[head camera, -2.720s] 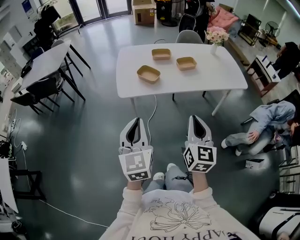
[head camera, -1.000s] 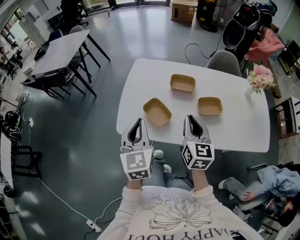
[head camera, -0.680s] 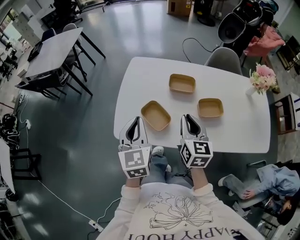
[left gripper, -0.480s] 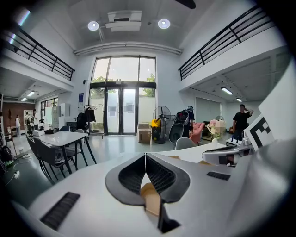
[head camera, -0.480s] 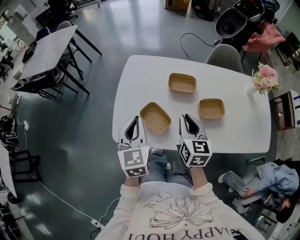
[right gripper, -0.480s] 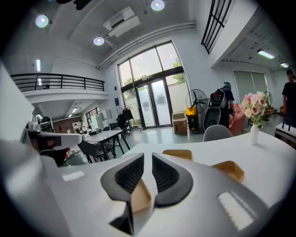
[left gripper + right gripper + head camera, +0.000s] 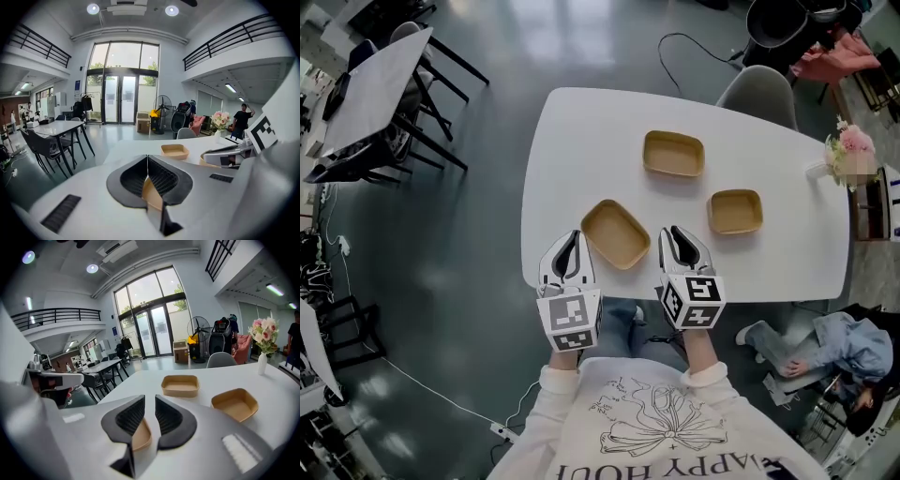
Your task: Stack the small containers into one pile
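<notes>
Your left gripper (image 7: 571, 238) and right gripper (image 7: 679, 233), its empty jaws just opening, flank the near container (image 7: 616, 233) at the tabletop's (image 7: 581, 131) near edge; the far container (image 7: 673, 154) and right container (image 7: 736, 211) lie apart.

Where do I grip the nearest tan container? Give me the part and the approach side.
Pinch the near right rim wall of the nearest container, one jaw inside, one outside. It sits upright and open-topped, likely too wide to span, and that edge faces the right gripper, whose jaws have just been opening with nothing between them. Come down from the person's side.
</notes>
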`<state>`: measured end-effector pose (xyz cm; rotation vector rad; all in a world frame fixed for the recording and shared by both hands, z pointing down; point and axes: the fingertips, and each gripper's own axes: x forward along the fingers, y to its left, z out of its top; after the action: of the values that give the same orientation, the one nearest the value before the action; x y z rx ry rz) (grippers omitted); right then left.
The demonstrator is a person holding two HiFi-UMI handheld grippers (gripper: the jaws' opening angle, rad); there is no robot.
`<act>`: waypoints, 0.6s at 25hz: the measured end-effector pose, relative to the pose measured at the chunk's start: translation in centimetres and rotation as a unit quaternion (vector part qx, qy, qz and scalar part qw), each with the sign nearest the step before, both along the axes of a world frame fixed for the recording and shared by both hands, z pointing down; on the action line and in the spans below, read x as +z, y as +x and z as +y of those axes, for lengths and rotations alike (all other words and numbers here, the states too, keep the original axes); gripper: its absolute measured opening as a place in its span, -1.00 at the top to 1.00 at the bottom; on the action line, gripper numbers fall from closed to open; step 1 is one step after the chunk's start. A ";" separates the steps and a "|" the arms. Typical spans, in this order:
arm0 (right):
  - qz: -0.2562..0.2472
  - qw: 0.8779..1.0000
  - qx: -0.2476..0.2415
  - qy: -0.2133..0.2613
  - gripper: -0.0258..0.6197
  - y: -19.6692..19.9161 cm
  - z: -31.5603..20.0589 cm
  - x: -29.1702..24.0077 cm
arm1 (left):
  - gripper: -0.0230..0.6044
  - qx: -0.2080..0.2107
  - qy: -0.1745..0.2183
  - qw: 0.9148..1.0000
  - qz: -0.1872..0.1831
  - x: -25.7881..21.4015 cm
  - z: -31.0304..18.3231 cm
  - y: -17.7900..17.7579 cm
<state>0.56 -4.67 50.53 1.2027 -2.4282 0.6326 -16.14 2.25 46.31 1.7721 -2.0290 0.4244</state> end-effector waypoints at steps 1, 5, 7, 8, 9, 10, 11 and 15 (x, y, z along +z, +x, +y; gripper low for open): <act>0.004 1.000 -0.001 -0.005 0.68 -0.2 0.0 0.6 | 0.90 0.001 -0.005 1.000 0.002 0.5 -0.1 -0.3; 0.018 0.999 -0.001 -0.033 0.65 -0.6 0.1 3.0 | 0.90 0.000 -0.010 1.000 0.011 1.5 -1.0 -1.1; 0.023 0.999 -0.004 -0.047 0.65 -0.8 0.1 4.2 | 0.90 -0.001 -0.017 1.000 0.013 2.1 -1.2 -1.5; 0.026 0.998 -0.006 -0.053 0.65 -0.9 0.2 4.7 | 0.90 -0.002 -0.022 1.000 0.014 2.5 -1.2 -1.7; 0.029 0.998 -0.008 -0.059 0.65 -1.0 0.3 5.3 | 0.90 -0.003 -0.027 1.000 0.015 2.9 -1.1 -1.8; 0.032 0.997 -0.010 -0.065 0.65 -1.2 0.4 5.8 | 0.90 -0.004 -0.031 0.999 0.017 3.3 -1.0 -2.0; 0.035 0.997 -0.011 -0.070 0.64 -1.3 0.5 6.3 | 0.90 -0.004 -0.035 0.999 0.018 3.7 -1.0 -2.2; 0.042 0.995 -0.012 -0.087 0.63 -1.9 0.7 7.9 | 0.90 -0.007 -0.046 0.999 0.024 4.8 -1.0 -2.8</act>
<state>-1.30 -3.94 58.45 1.1062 -2.2627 0.7537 -18.98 1.28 51.10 1.6967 -1.9570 0.4591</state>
